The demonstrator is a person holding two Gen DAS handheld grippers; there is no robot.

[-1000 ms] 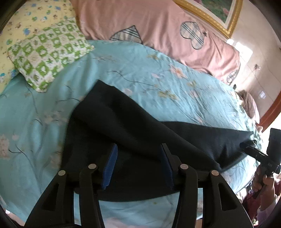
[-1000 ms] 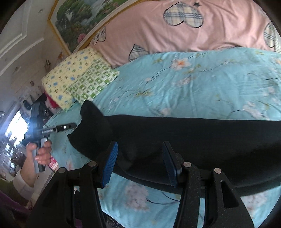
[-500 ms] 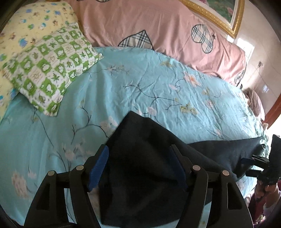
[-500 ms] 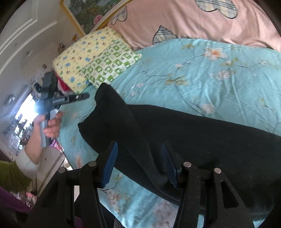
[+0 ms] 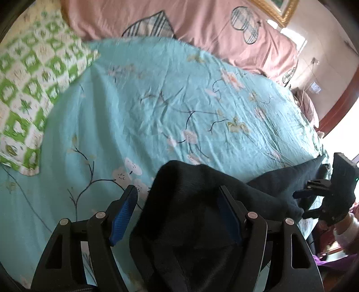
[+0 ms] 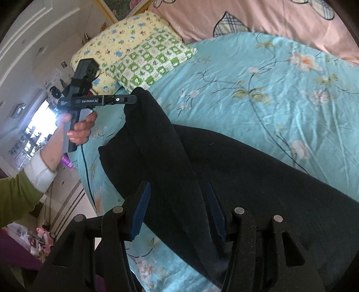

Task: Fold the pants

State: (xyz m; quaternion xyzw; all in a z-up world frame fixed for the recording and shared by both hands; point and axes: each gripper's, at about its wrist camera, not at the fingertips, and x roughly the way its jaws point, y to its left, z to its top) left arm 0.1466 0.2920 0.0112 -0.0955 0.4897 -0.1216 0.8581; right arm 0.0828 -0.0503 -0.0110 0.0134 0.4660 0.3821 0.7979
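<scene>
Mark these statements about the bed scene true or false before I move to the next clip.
1. The pants are black. True.
2. The pants lie on a bare wooden table. False: they lie on a turquoise floral bedsheet.
3. A green checked pillow lies against a yellow pillow. True.
4. The pants lie flat all over. False: in the right wrist view one end rises off the sheet, up to the tip of the left hand-held gripper.
5. The cover at the head of the bed is plain blue. False: it is a pink quilt with plaid hearts.
</scene>
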